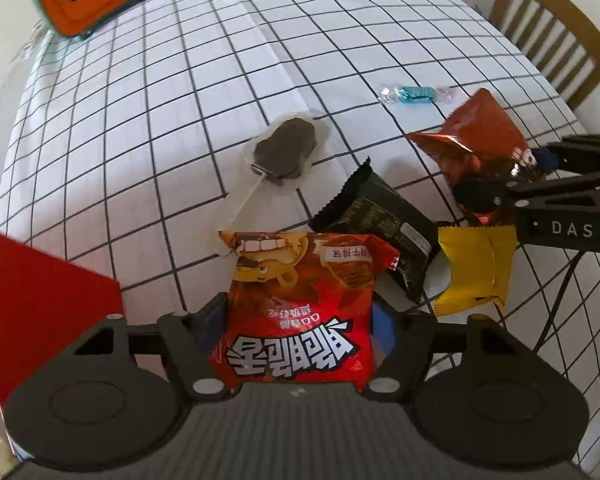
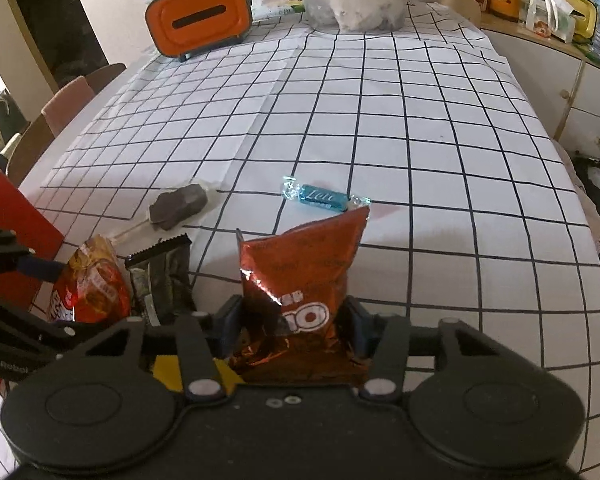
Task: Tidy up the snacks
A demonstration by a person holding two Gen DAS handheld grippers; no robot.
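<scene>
The left claw (image 1: 296, 316) is pinching the red snack bag (image 1: 300, 304) across its lower half, a blue pad pressing in at each side. The right claw (image 2: 294, 328) is squeezing the copper-orange foil bag (image 2: 304, 276) the same way near its bottom seam, and the foil is crumpling between the pads while the bag's top is standing up off the checked table (image 2: 420, 140).

Both bags are looking light, air-puffed and slippery; as a judgement, their foil is yielding under pressure, so a hold low on the body or on a crimped seam is looking safer than one across the swollen middle, and the contents are likely brittle.

Just beside the red bag, a black packet (image 1: 380, 220) and a yellow packet (image 1: 476, 268) are lying between the two claws, overlapping at the edges. Farther out, a chocolate pop in clear wrap (image 1: 284, 148) is lying flat with its stick pointing at the red bag, and a blue candy (image 2: 324, 198) is resting just beyond the orange bag's top. A red box (image 1: 48, 300) is sitting at the left edge, and an orange container (image 2: 200, 18) is standing at the table's far end.
</scene>
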